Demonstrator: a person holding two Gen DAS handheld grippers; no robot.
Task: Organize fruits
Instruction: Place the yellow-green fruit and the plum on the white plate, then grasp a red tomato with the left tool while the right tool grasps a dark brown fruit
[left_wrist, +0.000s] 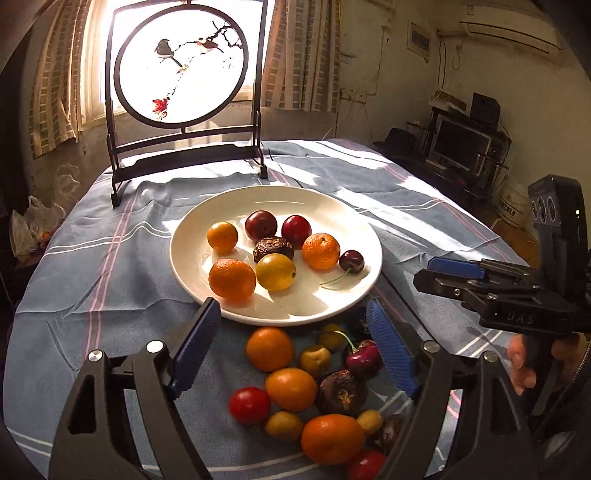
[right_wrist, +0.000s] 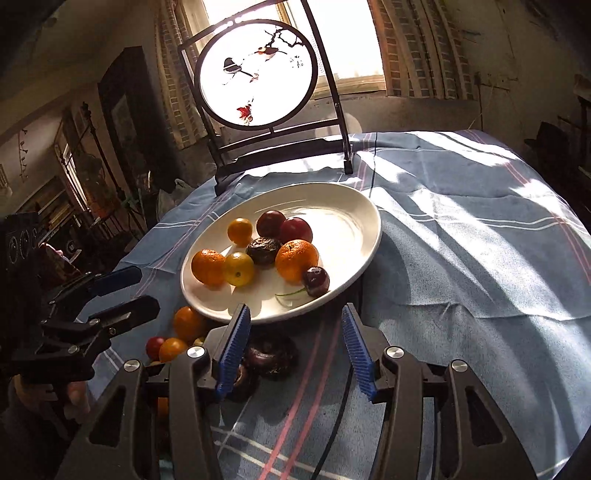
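1. Left gripper (left_wrist: 293, 341) was wide open above a pile of fruit (left_wrist: 314, 391) on the blue cloth (left_wrist: 92, 266).
2. Right gripper (right_wrist: 295, 347) was wide open too, holding nothing, near the plate (right_wrist: 351, 221).
3. Eight fruits sat on the plate, with a cherry (right_wrist: 316, 281) near its front rim.
4. Behind the plate stood a bird screen (left_wrist: 181, 62).

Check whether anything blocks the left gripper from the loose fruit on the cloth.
Nothing visible does. The left gripper hangs open over the loose fruit, which lies on the cloth between its fingers. The plate sits just beyond the pile.
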